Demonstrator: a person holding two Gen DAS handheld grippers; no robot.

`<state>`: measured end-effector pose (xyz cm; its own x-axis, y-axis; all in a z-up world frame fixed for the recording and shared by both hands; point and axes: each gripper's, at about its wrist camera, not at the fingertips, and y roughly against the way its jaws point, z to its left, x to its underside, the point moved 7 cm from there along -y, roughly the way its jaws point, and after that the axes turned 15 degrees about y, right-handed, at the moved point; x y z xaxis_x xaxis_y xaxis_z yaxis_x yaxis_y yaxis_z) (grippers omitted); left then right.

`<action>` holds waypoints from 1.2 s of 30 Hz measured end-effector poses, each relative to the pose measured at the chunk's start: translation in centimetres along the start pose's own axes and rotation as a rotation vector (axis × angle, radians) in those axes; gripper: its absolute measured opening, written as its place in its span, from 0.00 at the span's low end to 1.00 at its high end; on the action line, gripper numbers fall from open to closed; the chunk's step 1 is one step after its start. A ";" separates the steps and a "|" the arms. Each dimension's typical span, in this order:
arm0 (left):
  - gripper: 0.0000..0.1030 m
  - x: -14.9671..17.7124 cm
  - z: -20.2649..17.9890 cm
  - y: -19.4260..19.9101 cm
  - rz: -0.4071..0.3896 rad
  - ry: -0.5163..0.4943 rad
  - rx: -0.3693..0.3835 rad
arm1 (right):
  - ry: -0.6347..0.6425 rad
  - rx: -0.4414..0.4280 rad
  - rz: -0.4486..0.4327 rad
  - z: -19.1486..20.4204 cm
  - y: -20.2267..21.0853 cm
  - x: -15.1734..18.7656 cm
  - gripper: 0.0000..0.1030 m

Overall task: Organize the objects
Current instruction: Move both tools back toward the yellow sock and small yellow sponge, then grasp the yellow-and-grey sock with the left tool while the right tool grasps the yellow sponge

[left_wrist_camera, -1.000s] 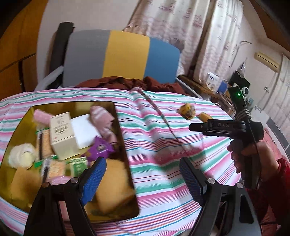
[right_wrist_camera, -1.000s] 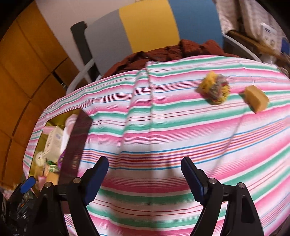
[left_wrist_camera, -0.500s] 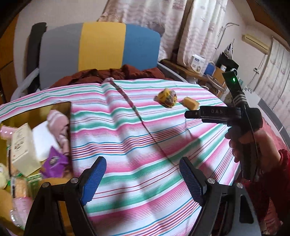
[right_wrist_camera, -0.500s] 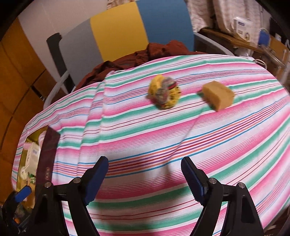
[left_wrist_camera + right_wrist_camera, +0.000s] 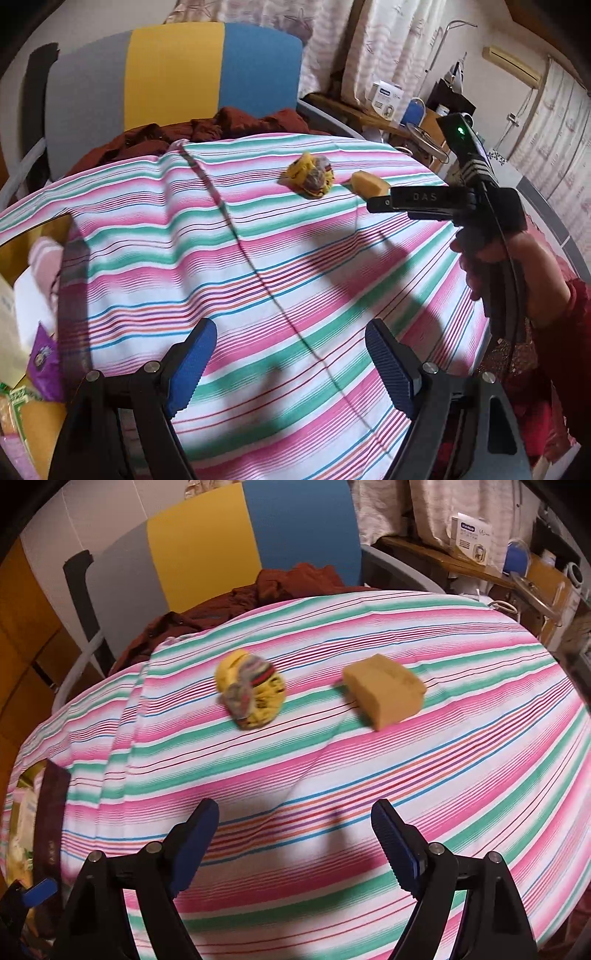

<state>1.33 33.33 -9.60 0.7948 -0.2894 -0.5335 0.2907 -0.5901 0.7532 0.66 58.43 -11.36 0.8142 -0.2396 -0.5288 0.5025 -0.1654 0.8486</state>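
Note:
A rolled yellow and grey cloth bundle [image 5: 251,692] and a tan sponge block [image 5: 384,690] lie side by side on the striped tablecloth [image 5: 332,775], ahead of my open, empty right gripper [image 5: 295,849]. Both also show in the left wrist view, the bundle [image 5: 310,176] and the sponge [image 5: 369,183], far ahead of my open, empty left gripper [image 5: 291,365]. The right gripper's body [image 5: 443,201] hangs over the table's right side, close to the sponge. A gold box [image 5: 33,413] holding several items sits at the left edge.
A chair [image 5: 177,74] with a grey, yellow and blue back stands behind the table, with a dark red cloth [image 5: 207,129] on its seat. A cluttered wooden shelf [image 5: 480,568] stands at the back right. The box's dark wall [image 5: 50,812] is at the far left.
Both grippers have swung right, away from the gold box, and closer to the cloth bundle and the sponge. The box has slid almost out of the left wrist view.

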 end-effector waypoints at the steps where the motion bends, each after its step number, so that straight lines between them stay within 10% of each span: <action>1: 0.82 -0.1 -0.3 -0.3 0.005 -0.005 0.003 | 0.001 0.006 0.000 -0.5 -0.1 -0.2 0.83; 8: 0.82 -0.9 -1.3 -2.3 0.035 -0.014 -0.004 | 0.028 0.129 -0.115 -6.2 -0.5 -3.8 0.91; 20: 0.82 -5.0 -3.1 -7.1 0.056 -0.051 -0.033 | 0.046 0.028 -0.104 -9.2 -7.4 -6.1 0.91; 25: 0.82 -8.2 -5.0 -10.3 0.026 -0.089 -0.054 | 0.053 0.037 -0.067 -9.2 -8.8 -5.8 0.62; 36: 0.85 -14.2 -7.6 -16.6 -0.029 -0.072 -0.100 | -0.032 0.010 -0.054 -10.3 -7.7 -5.7 0.59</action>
<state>-10.69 53.01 -11.62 0.7461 -0.3282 -0.5794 0.3680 -0.5219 0.7696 -4.84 70.95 -14.78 0.7760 -0.2609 -0.5742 0.5426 -0.1881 0.8187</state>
